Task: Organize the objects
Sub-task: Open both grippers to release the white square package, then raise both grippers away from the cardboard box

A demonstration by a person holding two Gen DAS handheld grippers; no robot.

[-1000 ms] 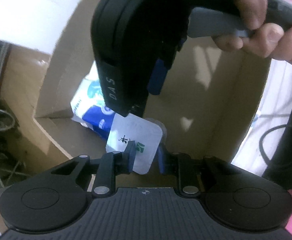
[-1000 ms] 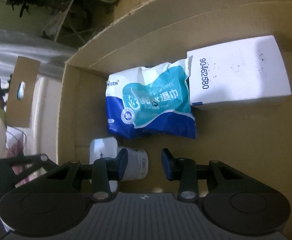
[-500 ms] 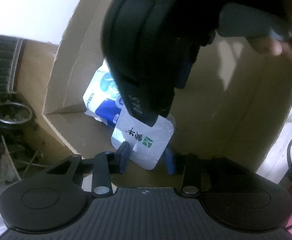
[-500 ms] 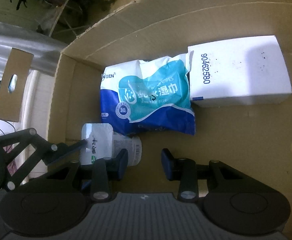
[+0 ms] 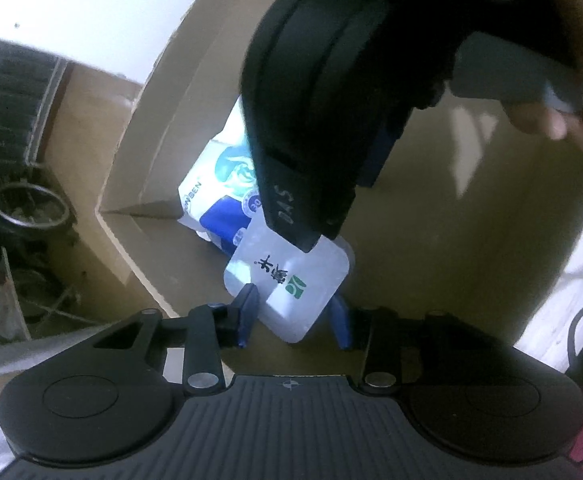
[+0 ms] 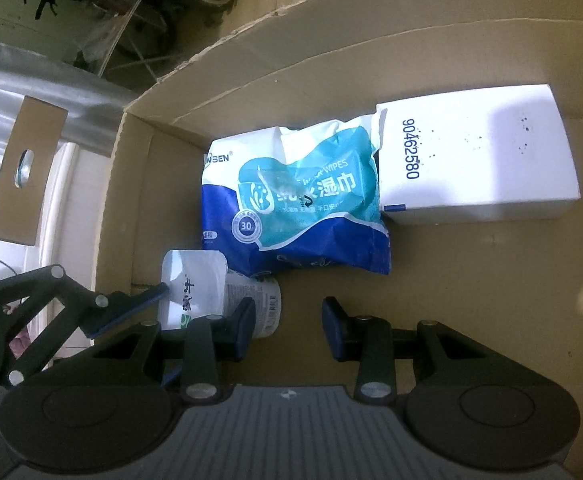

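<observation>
A white cup with a foil lid (image 5: 291, 280) lies on its side on the floor of a cardboard box (image 6: 471, 280). It also shows in the right wrist view (image 6: 211, 292). My left gripper (image 5: 295, 316) is open, its blue fingers on either side of the lid and apart from it. Its fingers (image 6: 131, 308) reach in from the left in the right wrist view. My right gripper (image 6: 287, 328) is open and empty above the box floor, just right of the cup. A blue and white wet wipes pack (image 6: 295, 204) lies behind the cup. A white carton (image 6: 475, 156) lies to its right.
The right gripper's black body (image 5: 319, 92) and the hand holding it (image 5: 571, 120) hang over the box in the left wrist view. The box wall (image 5: 151, 152) rises at the left. Dark clutter with a wheel (image 5: 31, 208) stands outside the box.
My left gripper opened and drew back from the cup, which now lies free on the box floor. The right gripper shifted slightly over the box.
</observation>
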